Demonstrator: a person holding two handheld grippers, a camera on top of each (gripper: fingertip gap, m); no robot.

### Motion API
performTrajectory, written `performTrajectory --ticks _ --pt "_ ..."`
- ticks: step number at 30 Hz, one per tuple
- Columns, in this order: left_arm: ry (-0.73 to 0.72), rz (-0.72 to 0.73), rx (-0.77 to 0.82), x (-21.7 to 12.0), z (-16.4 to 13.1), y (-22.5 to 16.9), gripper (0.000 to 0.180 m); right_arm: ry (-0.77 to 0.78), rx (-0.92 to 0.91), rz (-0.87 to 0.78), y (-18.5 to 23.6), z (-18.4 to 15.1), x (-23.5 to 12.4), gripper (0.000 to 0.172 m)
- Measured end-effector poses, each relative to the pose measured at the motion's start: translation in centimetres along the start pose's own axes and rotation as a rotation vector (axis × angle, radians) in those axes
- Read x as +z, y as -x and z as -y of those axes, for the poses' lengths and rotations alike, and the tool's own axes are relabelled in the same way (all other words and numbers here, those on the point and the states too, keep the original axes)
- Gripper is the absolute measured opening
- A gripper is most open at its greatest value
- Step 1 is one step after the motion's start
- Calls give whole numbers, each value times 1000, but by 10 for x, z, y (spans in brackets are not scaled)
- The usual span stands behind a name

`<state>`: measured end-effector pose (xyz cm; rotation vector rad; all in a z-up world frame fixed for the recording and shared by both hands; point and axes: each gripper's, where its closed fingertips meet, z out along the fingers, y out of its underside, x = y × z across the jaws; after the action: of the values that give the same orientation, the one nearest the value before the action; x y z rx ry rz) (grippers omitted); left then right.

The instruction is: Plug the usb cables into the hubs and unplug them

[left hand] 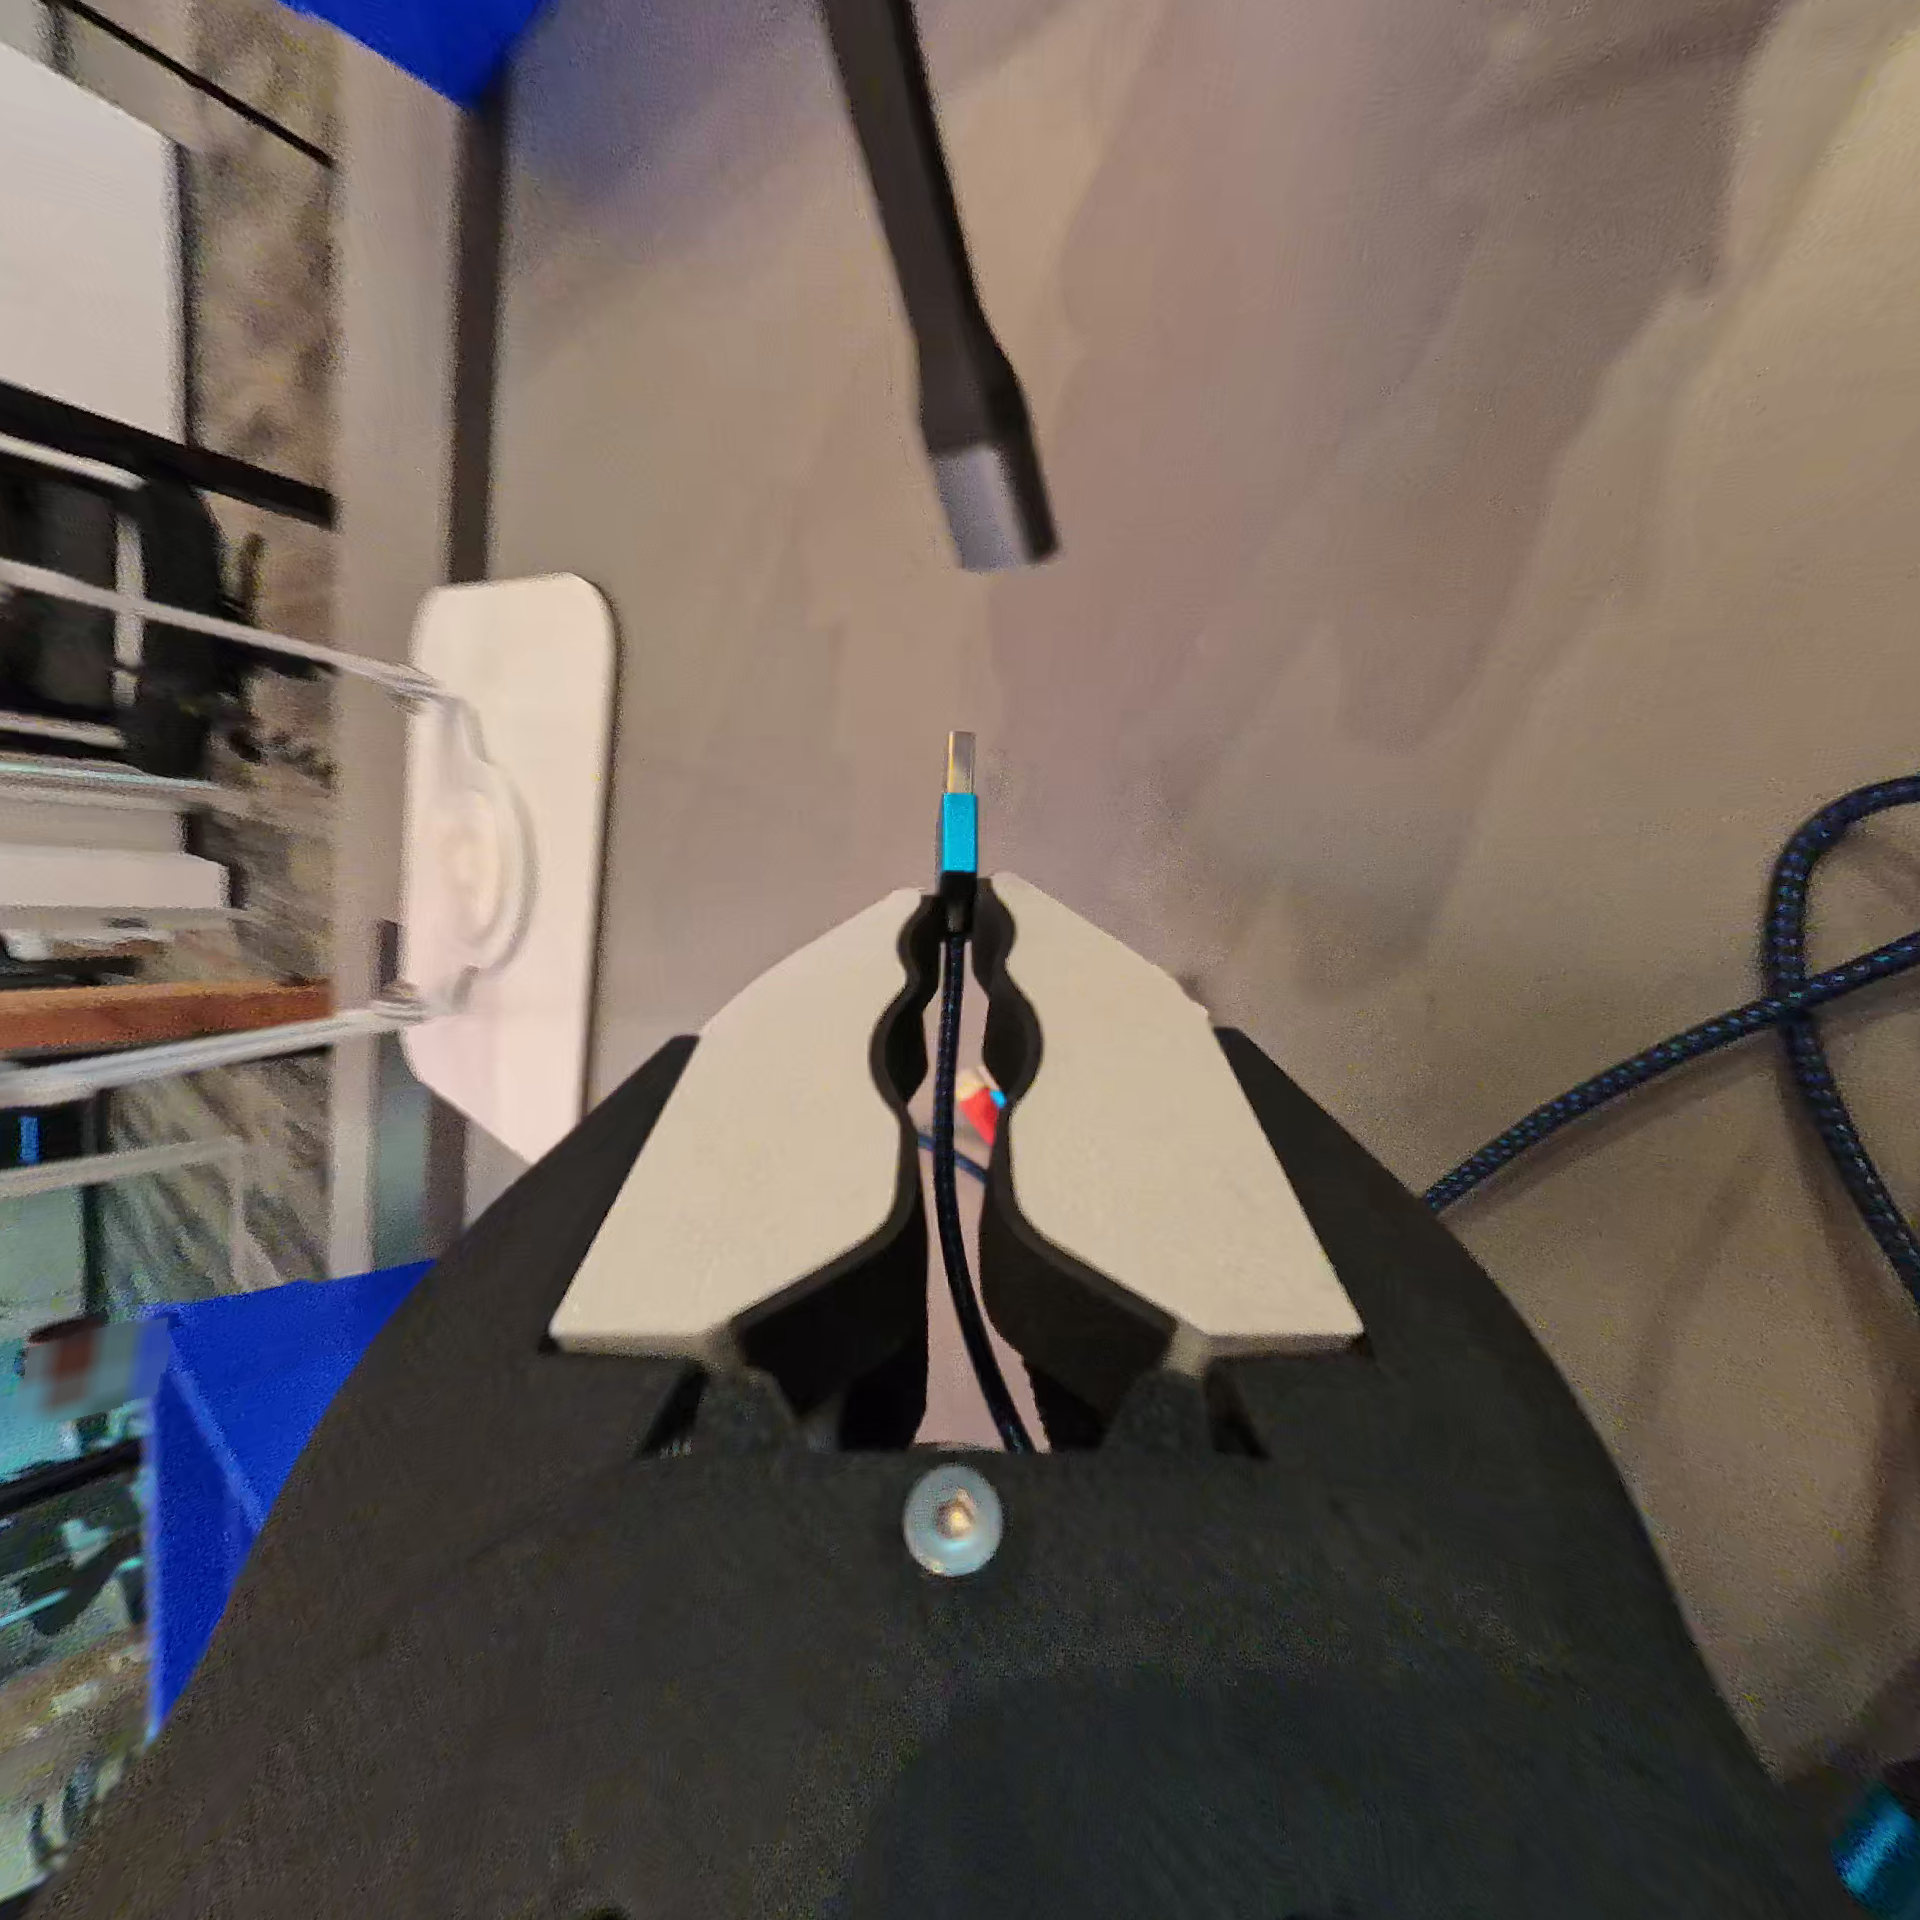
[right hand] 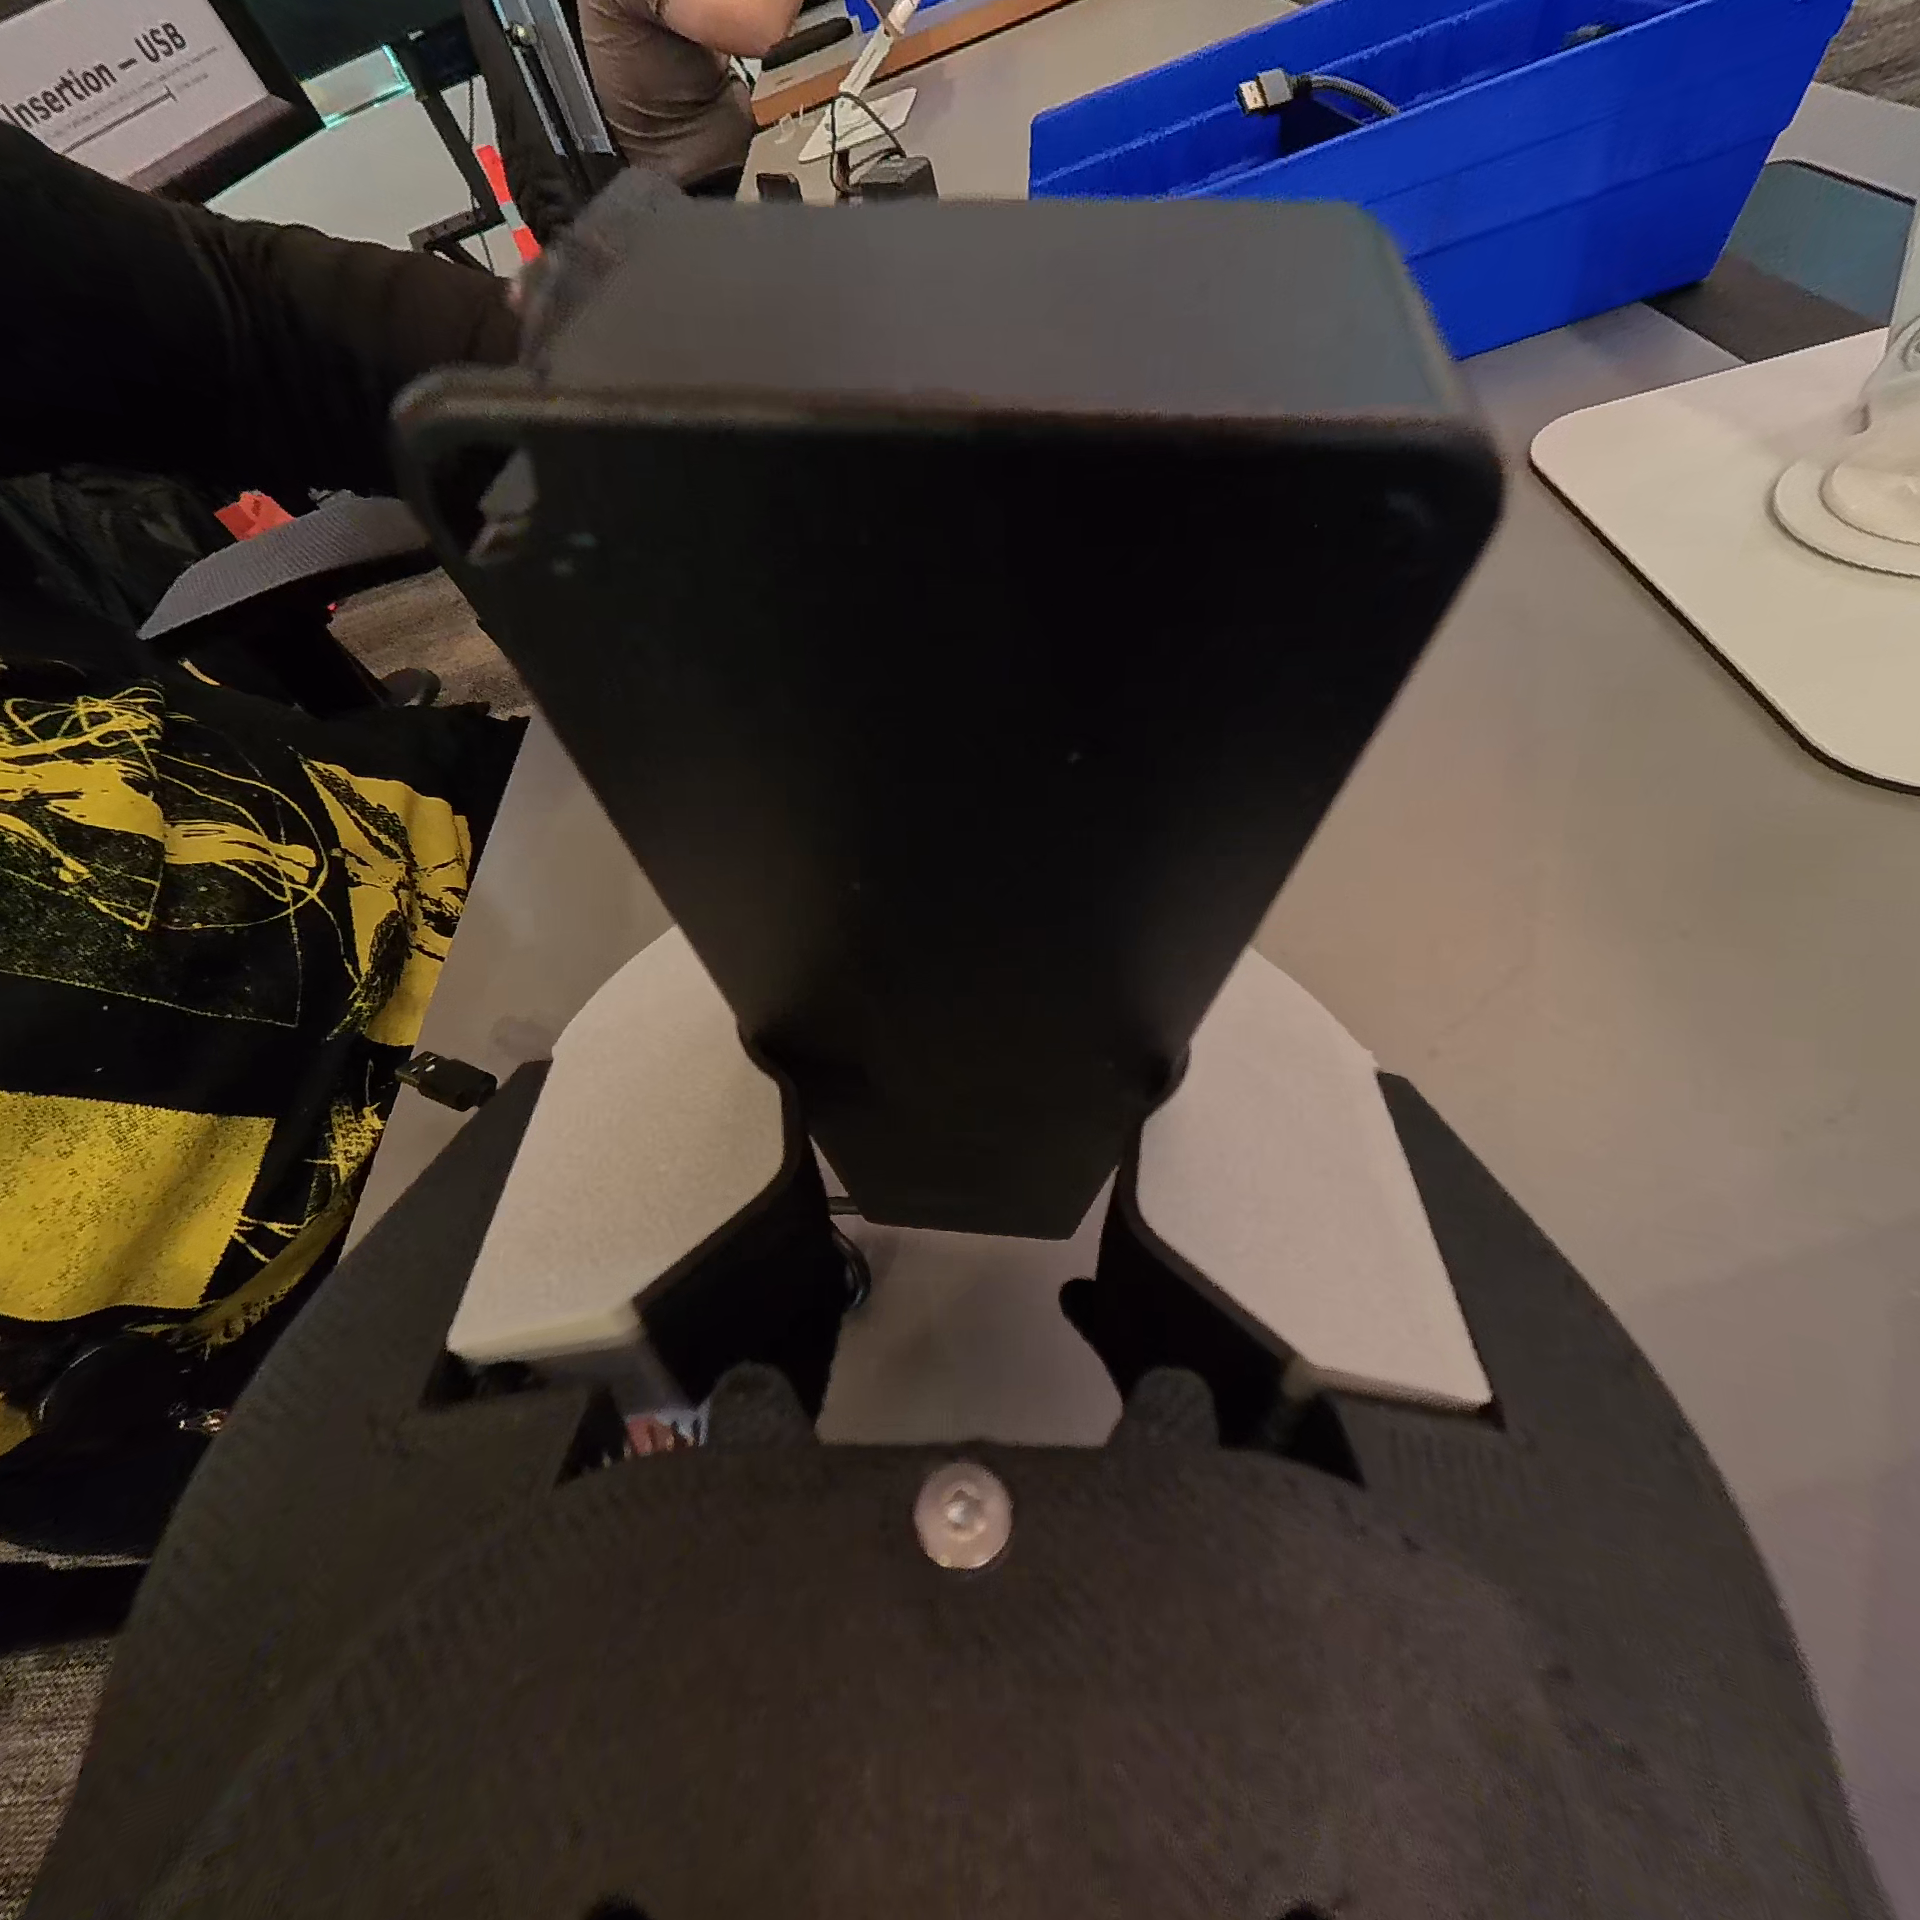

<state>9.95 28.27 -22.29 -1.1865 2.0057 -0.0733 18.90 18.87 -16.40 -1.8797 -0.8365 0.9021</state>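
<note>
teal plug (left hand: 958,836), blue bin (right hand: 1507,197), yellow-black fabric (right hand: 187,935)

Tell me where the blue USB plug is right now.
In the left wrist view the blue USB plug sticks out past the tips of the left gripper, which is closed on its black collar, metal end pointing at the grey table.

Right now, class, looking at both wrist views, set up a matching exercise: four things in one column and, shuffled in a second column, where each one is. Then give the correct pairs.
Things:
1. Teal USB plug
2. Black hub
3. Blue bin
4. Clear stand

Places:
A. On the white mat
B. Between the right gripper's fingers
C. Sticking out past the left gripper's fingertips
D. At the far side of the grey table

Pairs: 1-C, 2-B, 3-D, 4-A
</note>
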Motion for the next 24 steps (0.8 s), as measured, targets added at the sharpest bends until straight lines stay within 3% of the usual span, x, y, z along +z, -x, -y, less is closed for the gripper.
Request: performTrajectory --ticks 3,7,13,18,24 --pt "-72 83 28 -22 19 23 6 -28 6 47 5 3 -1 64" --pt "-190 186 124 -58 66 46 6 -84 18 164 20 10 -2 64" --pt "-280 177 304 -73 136 39 7 -144 30 287 34 16 -1 64" --pt "-225 124 398 -51 152 24 7 -131 10 304 40 15 2 64" --pt "-208 159 425 -44 160 21 6 -112 -8 299 44 15 4 63"
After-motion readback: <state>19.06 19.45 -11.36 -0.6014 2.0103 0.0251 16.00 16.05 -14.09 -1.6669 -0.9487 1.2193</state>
